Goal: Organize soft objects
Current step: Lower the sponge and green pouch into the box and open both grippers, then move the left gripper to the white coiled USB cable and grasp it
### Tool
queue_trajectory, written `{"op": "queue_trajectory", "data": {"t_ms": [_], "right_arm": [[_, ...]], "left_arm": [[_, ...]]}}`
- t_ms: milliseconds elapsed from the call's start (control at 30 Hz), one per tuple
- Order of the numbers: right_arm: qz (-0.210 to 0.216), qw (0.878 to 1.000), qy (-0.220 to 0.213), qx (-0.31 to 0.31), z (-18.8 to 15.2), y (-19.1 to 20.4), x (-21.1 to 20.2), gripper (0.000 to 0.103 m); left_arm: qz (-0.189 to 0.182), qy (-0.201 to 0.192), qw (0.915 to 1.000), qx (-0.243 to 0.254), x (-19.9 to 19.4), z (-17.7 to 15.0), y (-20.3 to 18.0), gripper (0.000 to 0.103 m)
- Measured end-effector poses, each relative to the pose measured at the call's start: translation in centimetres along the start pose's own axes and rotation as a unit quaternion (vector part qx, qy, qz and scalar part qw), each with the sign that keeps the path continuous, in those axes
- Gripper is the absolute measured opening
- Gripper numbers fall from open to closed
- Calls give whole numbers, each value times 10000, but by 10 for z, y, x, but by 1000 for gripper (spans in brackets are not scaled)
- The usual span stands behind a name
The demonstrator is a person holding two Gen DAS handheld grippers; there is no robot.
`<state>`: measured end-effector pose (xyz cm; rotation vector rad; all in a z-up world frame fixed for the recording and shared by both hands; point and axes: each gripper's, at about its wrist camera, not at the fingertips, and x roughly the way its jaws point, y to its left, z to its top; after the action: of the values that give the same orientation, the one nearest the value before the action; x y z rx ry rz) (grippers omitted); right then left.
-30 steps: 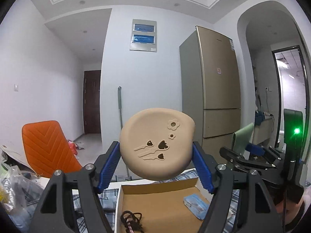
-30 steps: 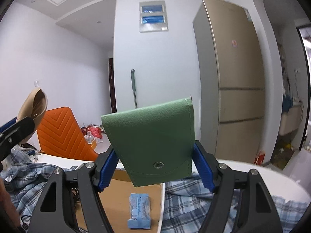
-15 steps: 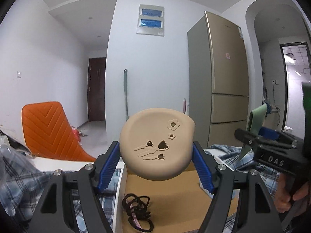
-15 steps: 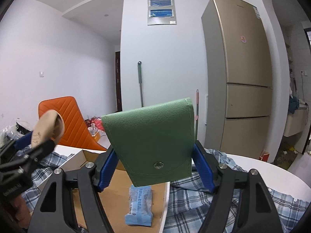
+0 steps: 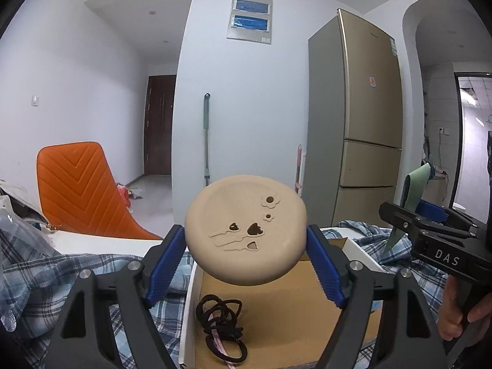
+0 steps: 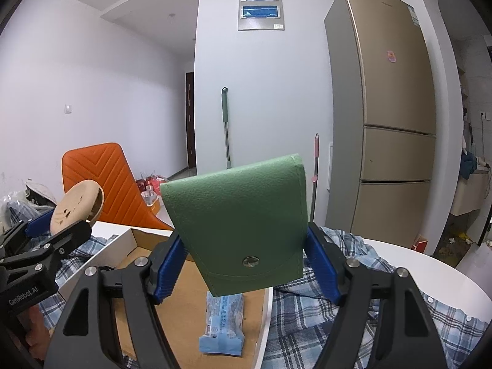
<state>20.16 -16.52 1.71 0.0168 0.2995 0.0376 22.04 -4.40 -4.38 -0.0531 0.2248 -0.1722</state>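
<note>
Left wrist view shows our left hand-held gripper (image 5: 246, 256), jaws just widened, barely pinching the beige pad (image 5: 246, 230) mid-frame above the cardboard box (image 5: 276, 301); we risk dropping it crooked.

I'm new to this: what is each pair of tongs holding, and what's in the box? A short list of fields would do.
left tongs: jaws have just been opening; round beige pad between them
right tongs: gripping green pouch
box: cardboard, open, on checked cloth
in box: black hair ties, blue packet
behind: orange chair, fridge
</note>
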Motion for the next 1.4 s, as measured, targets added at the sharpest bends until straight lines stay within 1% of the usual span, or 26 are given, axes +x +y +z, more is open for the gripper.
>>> {"op": "queue_trajectory", "data": {"t_ms": [33, 67, 100, 133, 167, 200, 267, 433, 633, 733, 800, 933, 1033, 1100, 1167, 1233, 1300, 1367, 1400], "right_arm": [[19, 10000, 19, -24, 0, 1, 0, 73], [60, 10000, 39, -45, 0, 2, 1, 78], [68, 9999, 54, -67, 1, 3, 1, 87], [55, 9999, 56, -82, 1, 4, 1, 91], [53, 9999, 41, -86, 1, 4, 1, 93], [52, 9999, 24, -88, 1, 4, 0, 93], [51, 9999, 36, -83, 0, 4, 0, 93], [53, 10000, 59, -29, 1, 3, -1, 93], [50, 10000, 40, -36, 4, 3, -1, 93], [32, 10000, 33, 75, 7, -3, -5, 93], [118, 9997, 78, 176, 13, -7, -10, 93], [182, 9992, -138, 324, 35, -17, -32, 93], [249, 9983, -376, 378, 51, -20, -59, 93], [241, 9974, -559, 377, 59, -22, -78, 93], [330, 9967, -633, 396, 66, -23, -97, 93], [317, 9960, -714, 429, 70, -24, -117, 93], [283, 9945, -901, 450, 70, -26, -139, 93], [274, 9934, -1061, 344, 69, -25, -157, 93], [296, 9931, -1104, 266, 68, -24, -165, 93]], "left_arm": [[-6, 10, 10000, -8, 0, 0, 1, 86], [-27, 17, 10000, -5, 1, 0, 0, 88], [-21, 10, 10000, 7, 0, 1, 0, 90], [-5, 2, 10000, 29, 0, 2, -1, 93], [22, -11, 10000, 53, 0, 2, -2, 94], [50, -16, 10000, 60, 0, 2, -2, 95], [95, -9, 9999, 35, 0, 2, 0, 103], [101, -70, 9999, -30, -4, 0, 3, 103], [98, -137, 9998, 68, -7, 0, 0, 103], [97, -181, 9996, 189, -12, 1, -4, 103], [58, -223, 9993, 282, -17, 6, -7, 103], [-96, -578, 9980, 251, -46, 34, -13, 103], [-71, -977, 9949, 257, -79, 58, -20, 103], [-53, -1062, 9941, 219, -96, 68, -22, 103], [-73, -1130, 9934, 201, -118, 79, -25, 103], [-57, -1239, 9922, 150, -141, 86, -27, 103], [-99, -1293, 9915, 90, -161, 90, -28, 103], [-11, -1342, 9909, 91, -181, 91, -29, 103], [-25, -1343, 9909, 99, -190, 91, -29, 103]]}}
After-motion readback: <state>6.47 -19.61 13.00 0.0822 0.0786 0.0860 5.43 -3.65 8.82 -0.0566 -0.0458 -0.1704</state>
